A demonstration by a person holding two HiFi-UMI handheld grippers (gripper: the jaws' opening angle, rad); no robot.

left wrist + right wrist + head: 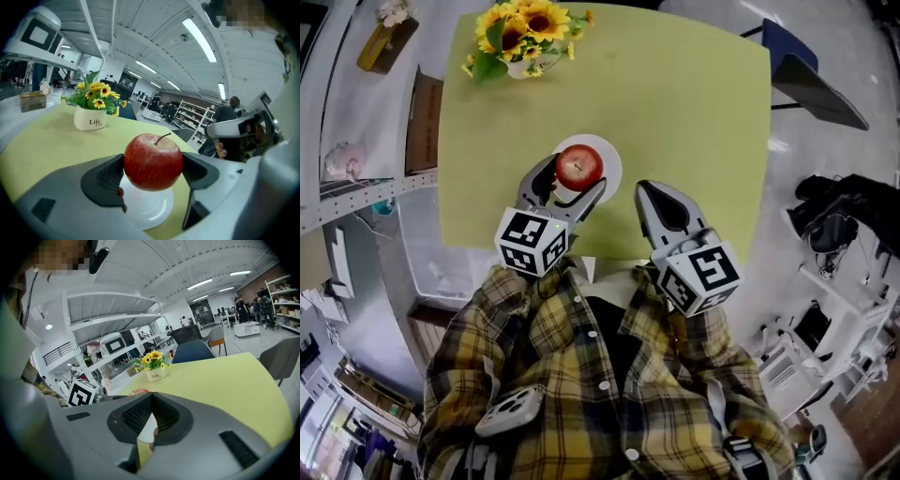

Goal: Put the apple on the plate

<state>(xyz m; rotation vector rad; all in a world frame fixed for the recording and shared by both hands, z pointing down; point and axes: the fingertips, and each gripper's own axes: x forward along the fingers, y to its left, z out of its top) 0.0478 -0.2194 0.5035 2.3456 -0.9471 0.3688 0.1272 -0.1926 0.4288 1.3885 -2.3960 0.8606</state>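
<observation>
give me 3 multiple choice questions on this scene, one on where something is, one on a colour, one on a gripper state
1. Where on the table does the flower pot stand?
A. at the near edge, by the person
B. at the far end
C. in the middle

2. What colour is the plate?
A. white
B. blue
C. black

3. How is the left gripper?
A. open and empty
B. shut on the apple
C. shut on the flower pot

Answers:
1 B: the head view shows the flower pot near the table's far edge, well beyond the plate.
2 A: the plate under the apple is plain white.
3 B: in the left gripper view both jaws press the apple's sides, with the plate below it.
</observation>
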